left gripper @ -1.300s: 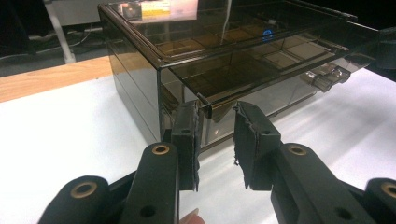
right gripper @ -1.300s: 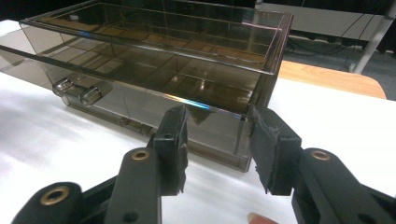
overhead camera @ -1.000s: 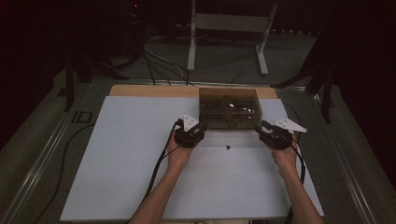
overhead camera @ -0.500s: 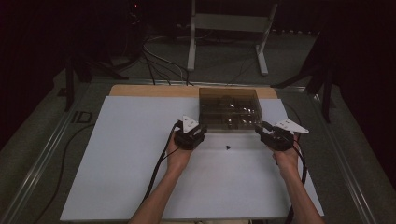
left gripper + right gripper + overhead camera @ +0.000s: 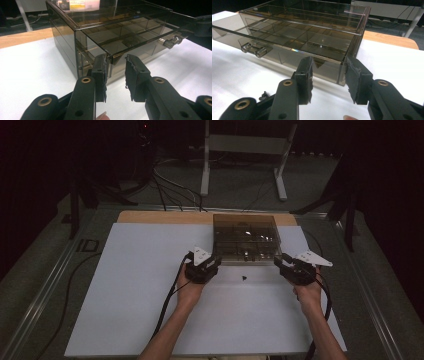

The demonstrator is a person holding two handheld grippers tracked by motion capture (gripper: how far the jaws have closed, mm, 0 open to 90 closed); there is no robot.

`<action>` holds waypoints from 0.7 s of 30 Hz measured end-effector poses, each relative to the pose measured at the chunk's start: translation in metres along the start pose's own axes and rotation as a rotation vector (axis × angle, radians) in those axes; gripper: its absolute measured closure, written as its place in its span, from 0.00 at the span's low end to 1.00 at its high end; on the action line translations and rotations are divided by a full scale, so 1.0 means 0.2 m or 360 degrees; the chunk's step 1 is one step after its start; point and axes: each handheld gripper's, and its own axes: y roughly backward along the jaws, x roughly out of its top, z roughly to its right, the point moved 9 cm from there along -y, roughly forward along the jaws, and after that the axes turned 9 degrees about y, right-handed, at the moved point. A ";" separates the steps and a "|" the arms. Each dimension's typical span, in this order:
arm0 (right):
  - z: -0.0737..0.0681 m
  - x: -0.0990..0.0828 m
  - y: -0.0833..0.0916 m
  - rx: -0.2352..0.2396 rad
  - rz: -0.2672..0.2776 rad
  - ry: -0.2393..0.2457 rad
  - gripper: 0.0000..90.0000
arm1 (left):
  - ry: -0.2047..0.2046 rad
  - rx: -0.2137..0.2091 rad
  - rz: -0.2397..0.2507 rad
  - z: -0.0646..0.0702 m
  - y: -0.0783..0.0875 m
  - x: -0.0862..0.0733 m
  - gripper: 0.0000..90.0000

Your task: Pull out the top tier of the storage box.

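Observation:
A smoky clear plastic drawer box (image 5: 245, 237) stands at the back middle of the white mat. Its shallow compartmented drawer (image 5: 130, 37) is slid out toward me, with a clear two-knob handle (image 5: 253, 49) on the front. My left gripper (image 5: 212, 261) is open at the drawer's front left corner (image 5: 110, 53), which sits just ahead of the gap between the jaws. My right gripper (image 5: 282, 263) is open at the front right corner (image 5: 342, 75), its fingers (image 5: 358, 75) standing on either side of that corner. Neither holds anything.
A small black piece (image 5: 244, 278) lies on the white mat (image 5: 125, 295) just in front of the drawer, between the two hands; it lies beside the right gripper's jaw (image 5: 264, 95). A wooden table edge (image 5: 160, 216) runs behind the box. Cables trail from both grippers.
Both grippers have drifted slightly toward me, staying at the drawer's front corners. The drawer front seems a little farther out.

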 end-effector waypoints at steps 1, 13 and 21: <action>0.00 0.00 0.00 0.0000 0.0001 0.0000 0.65 | 0.0000 -0.0002 -0.0001 0.00 0.00 0.00 0.79; -0.03 -0.02 0.04 0.0009 -0.0006 -0.0011 0.64 | 0.0007 -0.0037 -0.0014 0.02 0.04 -0.04 0.79; -0.03 -0.05 0.05 0.0044 -0.0022 -0.0023 0.64 | -0.0016 -0.0095 -0.0055 0.03 0.05 -0.07 0.76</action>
